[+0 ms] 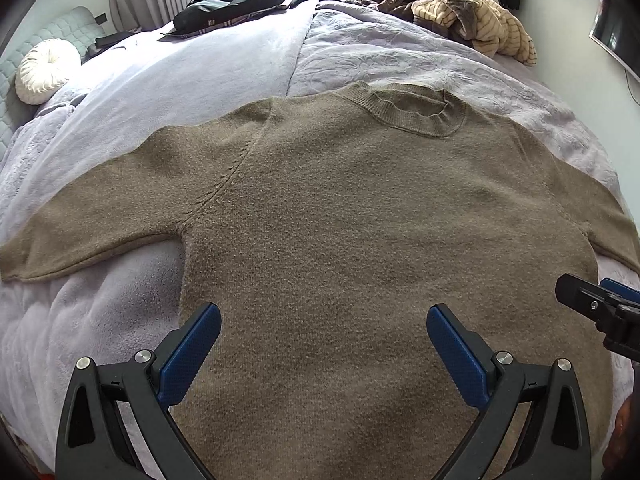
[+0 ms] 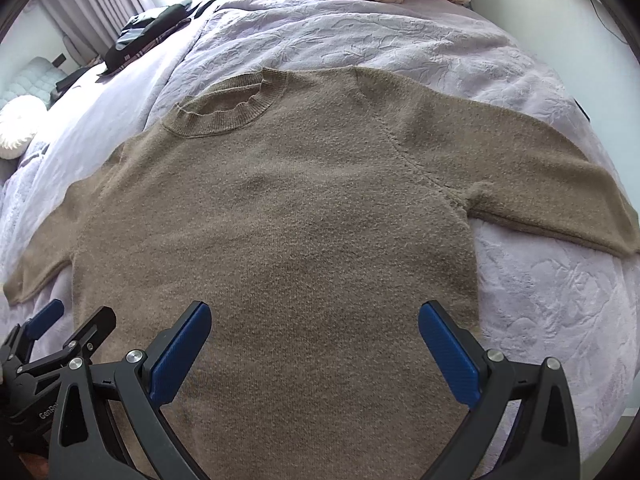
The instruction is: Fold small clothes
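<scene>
A brown knit sweater (image 1: 360,208) lies flat and face up on the bed, collar (image 1: 416,112) away from me, both sleeves spread out sideways. The same sweater (image 2: 288,208) fills the right wrist view, its collar (image 2: 228,108) at upper left. My left gripper (image 1: 324,320) hovers open over the lower left part of the body, blue pads wide apart and holding nothing. My right gripper (image 2: 315,316) is open over the lower right part, also holding nothing. Each gripper shows at the edge of the other's view: the right gripper (image 1: 604,304), the left gripper (image 2: 60,328).
The bed carries a lilac blanket (image 1: 400,56). A heap of striped beige clothes (image 1: 472,16) lies at the far right, dark garments (image 1: 232,4) at the far left, and a round white cushion (image 1: 44,70) by the headboard. A wall screen (image 1: 620,28) hangs on the right.
</scene>
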`<state>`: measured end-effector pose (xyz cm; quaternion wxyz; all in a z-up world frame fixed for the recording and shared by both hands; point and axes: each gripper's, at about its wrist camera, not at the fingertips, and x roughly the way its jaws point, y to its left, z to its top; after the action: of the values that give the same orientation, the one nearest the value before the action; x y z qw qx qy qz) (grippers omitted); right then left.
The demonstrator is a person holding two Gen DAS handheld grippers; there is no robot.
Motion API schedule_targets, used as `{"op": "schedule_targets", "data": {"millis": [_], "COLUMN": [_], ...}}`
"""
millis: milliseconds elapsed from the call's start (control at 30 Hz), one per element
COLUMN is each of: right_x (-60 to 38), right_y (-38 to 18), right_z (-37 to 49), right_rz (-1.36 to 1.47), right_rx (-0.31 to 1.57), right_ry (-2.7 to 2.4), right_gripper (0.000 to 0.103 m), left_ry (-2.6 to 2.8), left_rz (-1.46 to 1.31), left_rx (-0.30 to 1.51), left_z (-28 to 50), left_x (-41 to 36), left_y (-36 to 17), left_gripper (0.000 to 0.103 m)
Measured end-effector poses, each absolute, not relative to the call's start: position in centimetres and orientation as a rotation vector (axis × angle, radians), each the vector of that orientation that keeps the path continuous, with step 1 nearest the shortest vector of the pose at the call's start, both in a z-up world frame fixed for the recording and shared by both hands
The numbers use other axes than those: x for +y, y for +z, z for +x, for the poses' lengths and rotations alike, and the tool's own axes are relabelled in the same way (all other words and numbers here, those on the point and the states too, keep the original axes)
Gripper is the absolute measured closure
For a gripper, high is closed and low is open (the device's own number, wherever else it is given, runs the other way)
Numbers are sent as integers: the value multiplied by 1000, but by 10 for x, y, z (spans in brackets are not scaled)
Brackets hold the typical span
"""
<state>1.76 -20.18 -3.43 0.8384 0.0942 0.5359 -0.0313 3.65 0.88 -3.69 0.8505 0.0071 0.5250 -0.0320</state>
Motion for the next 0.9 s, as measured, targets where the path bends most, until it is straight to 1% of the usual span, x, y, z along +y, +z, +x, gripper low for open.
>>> {"op": "schedule_targets", "data": {"millis": [233, 433, 633, 733, 900], "right_x": [-199, -185, -166, -149, -115], "right_y": [-35, -30, -27, -28, -31], "right_z": [21, 23, 22, 19, 14], "right_rz": [231, 179, 156, 139, 107], "right_rx": [1099, 1072, 1097, 1107, 1118], "right_ry": [-74, -81, -44, -14, 49], "right_gripper": [0, 0, 0, 0, 0], "left_ry": [-61, -73, -100, -104, -6], "left_rz": [-10, -34, -65, -138, -312], "left_rx": [1116, 1118, 1103, 1070, 1007], "left_z": [44, 46, 46, 45, 43], "left_x": [22, 30, 44, 73, 162], "left_y": [-44, -46, -45, -42, -43], "left_gripper": [0, 0, 0, 0, 0]}}
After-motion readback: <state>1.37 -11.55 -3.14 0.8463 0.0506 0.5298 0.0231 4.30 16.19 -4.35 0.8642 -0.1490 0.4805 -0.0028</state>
